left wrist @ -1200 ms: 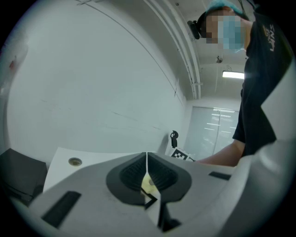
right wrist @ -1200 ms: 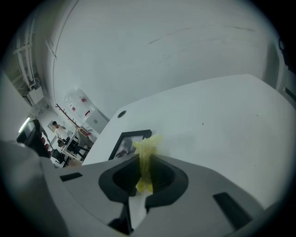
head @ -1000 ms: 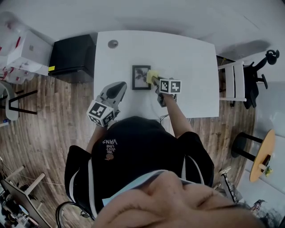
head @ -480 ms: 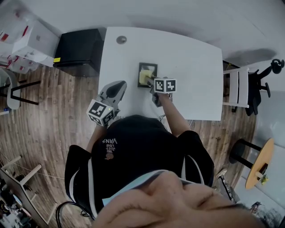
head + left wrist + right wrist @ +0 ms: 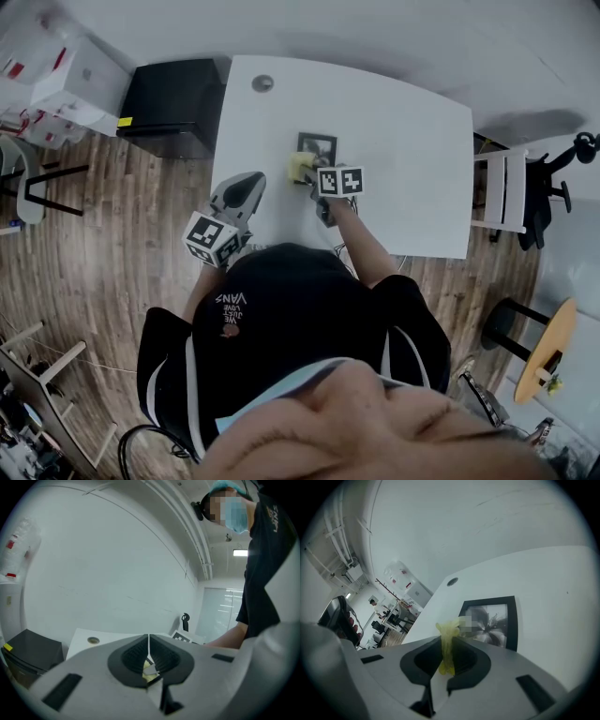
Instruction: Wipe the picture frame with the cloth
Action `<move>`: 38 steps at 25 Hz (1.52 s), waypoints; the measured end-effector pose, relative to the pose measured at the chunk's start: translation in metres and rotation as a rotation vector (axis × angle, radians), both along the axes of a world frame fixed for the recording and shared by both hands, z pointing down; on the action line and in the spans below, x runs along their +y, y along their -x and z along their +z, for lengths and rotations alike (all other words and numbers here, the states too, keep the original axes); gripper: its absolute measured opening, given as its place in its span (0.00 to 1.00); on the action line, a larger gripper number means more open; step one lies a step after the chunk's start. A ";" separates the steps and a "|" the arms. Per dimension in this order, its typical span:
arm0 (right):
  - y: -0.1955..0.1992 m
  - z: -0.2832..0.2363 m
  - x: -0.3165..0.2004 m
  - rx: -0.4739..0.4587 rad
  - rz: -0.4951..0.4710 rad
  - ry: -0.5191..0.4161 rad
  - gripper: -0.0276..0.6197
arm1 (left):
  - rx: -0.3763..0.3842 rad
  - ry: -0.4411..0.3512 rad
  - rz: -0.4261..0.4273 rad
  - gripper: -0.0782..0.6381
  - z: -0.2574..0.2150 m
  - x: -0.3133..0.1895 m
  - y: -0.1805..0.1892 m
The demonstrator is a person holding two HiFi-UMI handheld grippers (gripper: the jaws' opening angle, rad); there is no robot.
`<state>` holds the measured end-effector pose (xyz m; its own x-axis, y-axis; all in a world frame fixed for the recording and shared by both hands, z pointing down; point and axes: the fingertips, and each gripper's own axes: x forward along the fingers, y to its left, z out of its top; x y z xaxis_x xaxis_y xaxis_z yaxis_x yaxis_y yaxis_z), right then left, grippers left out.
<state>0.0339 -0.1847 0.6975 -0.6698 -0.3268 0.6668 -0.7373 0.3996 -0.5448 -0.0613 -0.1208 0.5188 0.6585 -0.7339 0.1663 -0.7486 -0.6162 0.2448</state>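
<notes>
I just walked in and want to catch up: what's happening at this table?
A person is cleaning a picture frame lying flat on the white table. The right gripper has its jaws shut on a yellow cloth, held at the frame's near left corner. The left gripper is shut and empty, off to the left.

1. The cloth is yellow.
2. The frame is black, and its picture shows grey leaves.
3. The table is white.
4. The left gripper and right gripper are grey and black; each cube has black-and-white squares.
5. The floor is brown wood, and the cabinet is black.
</notes>
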 end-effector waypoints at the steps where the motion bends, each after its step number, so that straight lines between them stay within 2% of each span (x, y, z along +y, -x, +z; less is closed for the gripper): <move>1: -0.002 0.002 0.000 0.006 0.002 0.002 0.10 | 0.000 0.000 0.001 0.13 0.000 0.000 0.000; 10: -0.026 0.007 -0.003 0.050 0.035 0.004 0.10 | 0.004 -0.001 0.026 0.13 -0.001 -0.004 -0.005; 22: -0.077 0.011 -0.004 0.106 0.117 -0.002 0.10 | 0.013 0.000 0.075 0.13 0.000 -0.012 -0.022; 38: -0.116 0.007 -0.003 0.119 0.214 0.000 0.10 | 0.021 -0.002 0.105 0.13 0.000 -0.019 -0.034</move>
<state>0.1498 -0.1879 0.7045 -0.5021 -0.4532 0.7365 -0.8640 0.2274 -0.4491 -0.0272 -0.1399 0.5184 0.7348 -0.6613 0.1507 -0.6750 -0.6911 0.2586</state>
